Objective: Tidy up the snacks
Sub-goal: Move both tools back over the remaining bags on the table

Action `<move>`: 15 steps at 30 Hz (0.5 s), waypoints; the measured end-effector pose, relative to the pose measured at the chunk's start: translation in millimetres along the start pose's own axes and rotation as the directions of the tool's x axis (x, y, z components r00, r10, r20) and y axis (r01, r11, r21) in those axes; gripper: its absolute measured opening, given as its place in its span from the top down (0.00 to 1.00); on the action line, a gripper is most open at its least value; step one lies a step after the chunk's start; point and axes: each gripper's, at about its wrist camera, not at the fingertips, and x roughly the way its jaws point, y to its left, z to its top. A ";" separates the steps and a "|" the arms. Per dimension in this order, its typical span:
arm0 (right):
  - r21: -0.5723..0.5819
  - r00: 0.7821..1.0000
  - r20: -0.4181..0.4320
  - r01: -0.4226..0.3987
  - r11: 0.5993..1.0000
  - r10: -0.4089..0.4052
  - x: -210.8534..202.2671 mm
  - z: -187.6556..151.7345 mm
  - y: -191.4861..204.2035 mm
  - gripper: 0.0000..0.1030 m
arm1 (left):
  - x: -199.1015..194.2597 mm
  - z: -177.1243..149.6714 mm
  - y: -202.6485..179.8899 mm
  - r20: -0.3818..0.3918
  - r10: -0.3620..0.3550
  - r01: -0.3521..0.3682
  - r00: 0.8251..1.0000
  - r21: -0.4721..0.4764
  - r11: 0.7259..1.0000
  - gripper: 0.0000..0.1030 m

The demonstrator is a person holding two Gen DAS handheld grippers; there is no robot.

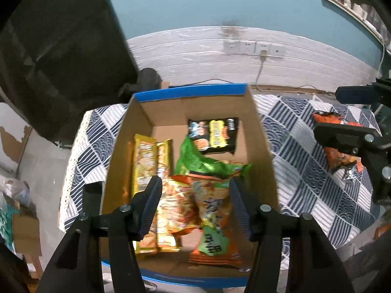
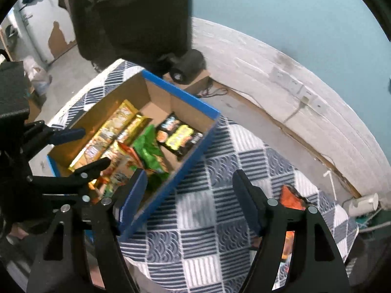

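Observation:
A cardboard box with blue rims (image 1: 261, 146) (image 2: 188, 161) stands on the checked blue-and-white tablecloth (image 1: 305, 151) (image 2: 207, 219). It holds two long yellow packs (image 1: 146, 161) (image 2: 110, 131), a green bag (image 1: 195, 161) (image 2: 146, 149), a black pack (image 1: 212, 134) (image 2: 178, 136) and an orange-green bag (image 1: 210, 210). My left gripper (image 1: 195, 190) (image 2: 83, 146) is open above the box over the orange-green bag, holding nothing. My right gripper (image 2: 190, 183) (image 1: 327, 112) is open and empty over the cloth right of the box. An orange snack bag (image 1: 339, 156) (image 2: 290, 197) lies on the cloth at the right.
A dark block (image 1: 61, 56) (image 2: 132, 17) stands behind the box at the left. A white panelled wall with sockets (image 1: 254, 47) (image 2: 300, 90) and a plugged cable runs behind the table. Cardboard and bags lie on the floor at the left (image 1: 22, 219).

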 end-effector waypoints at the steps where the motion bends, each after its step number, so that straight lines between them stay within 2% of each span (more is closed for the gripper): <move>1: 0.010 1.000 0.000 0.004 1.000 -0.004 -2.3 -4.1 -5.2 0.29 | -0.7 0.7 -4.0 0.000 -0.006 0.006 1.000 0.003 1.000 0.39; 12: 0.096 0.998 -0.009 0.067 0.993 -0.066 -22.2 -54.2 -67.1 0.29 | -7.5 12.4 -59.7 0.000 -0.052 0.051 0.999 0.083 0.995 0.39; 15: 0.127 0.996 -0.008 0.087 0.988 -0.087 -26.7 -67.7 -86.2 0.24 | -8.1 14.6 -75.1 -0.003 -0.057 0.057 0.998 0.108 0.992 0.38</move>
